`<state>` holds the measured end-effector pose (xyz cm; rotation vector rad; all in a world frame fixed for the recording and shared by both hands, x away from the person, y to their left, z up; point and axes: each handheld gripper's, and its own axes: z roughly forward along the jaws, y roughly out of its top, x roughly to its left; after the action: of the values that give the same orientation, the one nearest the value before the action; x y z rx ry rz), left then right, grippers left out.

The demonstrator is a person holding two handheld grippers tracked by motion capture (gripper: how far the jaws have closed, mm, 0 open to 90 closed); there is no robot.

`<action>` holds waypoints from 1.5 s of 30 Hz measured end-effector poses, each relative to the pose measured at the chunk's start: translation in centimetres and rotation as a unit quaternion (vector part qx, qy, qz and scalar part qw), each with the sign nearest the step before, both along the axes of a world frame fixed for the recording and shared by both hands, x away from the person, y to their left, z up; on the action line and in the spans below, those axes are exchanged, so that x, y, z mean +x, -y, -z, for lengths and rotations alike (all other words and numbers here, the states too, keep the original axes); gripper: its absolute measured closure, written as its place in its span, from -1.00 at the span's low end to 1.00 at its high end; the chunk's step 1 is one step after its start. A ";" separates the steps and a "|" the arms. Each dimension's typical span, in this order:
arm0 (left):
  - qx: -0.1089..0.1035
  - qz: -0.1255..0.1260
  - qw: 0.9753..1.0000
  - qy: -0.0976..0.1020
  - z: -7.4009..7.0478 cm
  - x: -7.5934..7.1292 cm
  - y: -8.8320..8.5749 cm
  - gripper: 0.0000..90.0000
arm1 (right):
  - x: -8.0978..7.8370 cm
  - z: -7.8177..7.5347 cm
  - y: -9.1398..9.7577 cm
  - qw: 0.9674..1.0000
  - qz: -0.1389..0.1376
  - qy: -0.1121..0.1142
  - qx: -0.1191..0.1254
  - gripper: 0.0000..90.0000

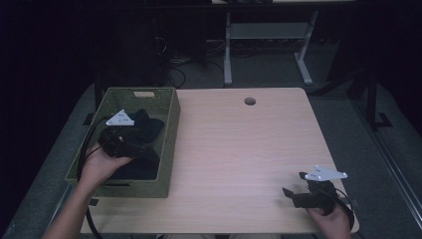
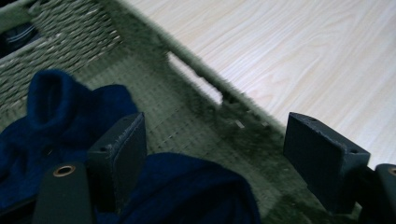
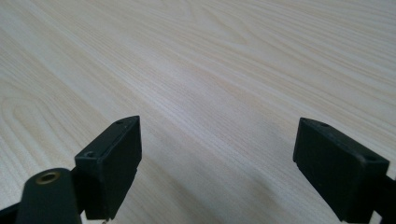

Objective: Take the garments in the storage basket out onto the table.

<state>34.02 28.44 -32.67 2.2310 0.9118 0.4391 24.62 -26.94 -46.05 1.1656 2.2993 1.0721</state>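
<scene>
The left tongs (image 1: 142, 130) hang inside the green woven basket (image 1: 169, 144), which sits at the left edge of the table (image 1: 239, 149); their jaws stand wide apart and hold nothing. Under them lies a dark blue cloth (image 2: 187, 191), soft and bunched up on the basket floor; one jaw sits right against a fold of it, while the other jaw is over bare weave, close to the basket wall (image 2: 233, 112).

The right tongs (image 1: 294, 191) wait near the front right corner of the table; their jaws are wide too, with only bare wood below.

A few things could go wrong from here; if the left tongs close where they are, they may catch just a thin fold, and the cloth could slip out on the way up. The jaw near the wall could bump or snag the weave, and that might drag the light basket along the table; no tongs hold the basket down. The cloth could also catch on the rim as it comes out.
</scene>
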 end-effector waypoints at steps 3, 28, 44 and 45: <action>0.001 -0.010 1.000 -0.005 0.5 0.3 -0.6 -0.52 | 0.0 0.0 -0.1 1.000 0.000 -0.001 0.000 -0.66; 0.011 -0.105 0.993 -0.052 3.7 3.0 -5.1 -0.51 | 0.1 0.0 -0.3 1.000 -0.009 -0.003 -0.003 -0.66; 0.030 -0.119 0.989 -0.078 4.8 4.2 -5.2 -0.50 | 0.0 -0.1 -0.4 1.000 -0.010 -0.003 -0.001 -0.66; 0.031 -0.122 0.989 -0.080 4.9 4.3 -5.2 -0.50 | 0.0 -0.1 -0.4 1.000 -0.011 -0.003 -0.001 -0.66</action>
<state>38.35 33.64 -37.58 2.2432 1.2806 0.4061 24.64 -26.58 -45.97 1.1465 2.3216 1.0748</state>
